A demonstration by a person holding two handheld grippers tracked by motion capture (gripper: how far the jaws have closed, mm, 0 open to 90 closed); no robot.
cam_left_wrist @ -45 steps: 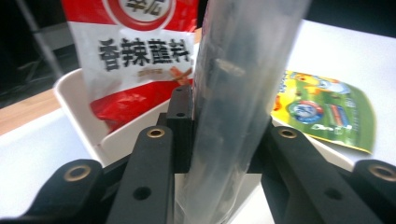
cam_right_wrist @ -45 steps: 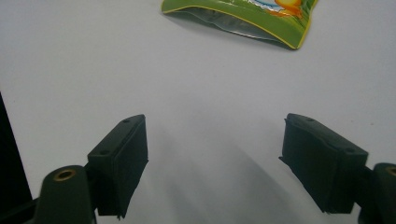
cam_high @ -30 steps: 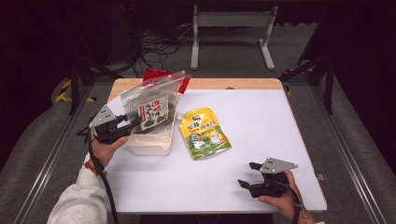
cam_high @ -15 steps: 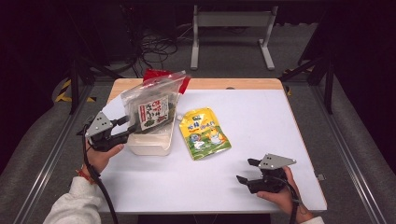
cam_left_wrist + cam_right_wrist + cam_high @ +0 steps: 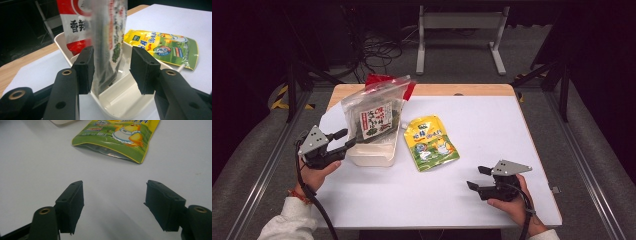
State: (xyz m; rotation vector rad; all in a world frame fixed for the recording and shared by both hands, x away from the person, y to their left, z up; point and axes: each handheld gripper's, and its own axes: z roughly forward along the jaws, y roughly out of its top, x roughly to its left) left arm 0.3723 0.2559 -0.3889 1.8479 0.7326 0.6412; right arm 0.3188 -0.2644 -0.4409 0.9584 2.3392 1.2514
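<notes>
A white table (image 5: 532,130) with a wooden strip along its far edge carries a shallow cream plastic tub (image 5: 373,152) at its left-centre. Standing in the tub is a clear zip bag (image 5: 373,116) containing a dark green packet with a white printed label; a red packet (image 5: 384,80) stands behind it, its top visible above the bag. In the left gripper view the red packet (image 5: 72,25) shows white characters and the clear bag (image 5: 110,37) stands upright against the tub wall (image 5: 125,100). A yellow and green spouted pouch (image 5: 430,143) lies flat on the table just to the right of the tub, apart from it. The left gripper (image 5: 343,139) is held in the person's left hand (image 5: 316,172) at the left side of the tub, jaws pointing towards the bag. In the left gripper view the left gripper (image 5: 111,68) has its jaws parted wide, one pad on each side of the bag's lower edge, with a gap visible between each pad and the bag; it grips nothing. The right gripper (image 5: 478,178) is held in the person's right hand (image 5: 514,202) near the front right of the table, well apart from the pouch. In the right gripper view the right gripper (image 5: 113,207) has its jaws spread wide over bare table surface, holding nothing, with the pouch (image 5: 117,137) lying farther ahead.
</notes>
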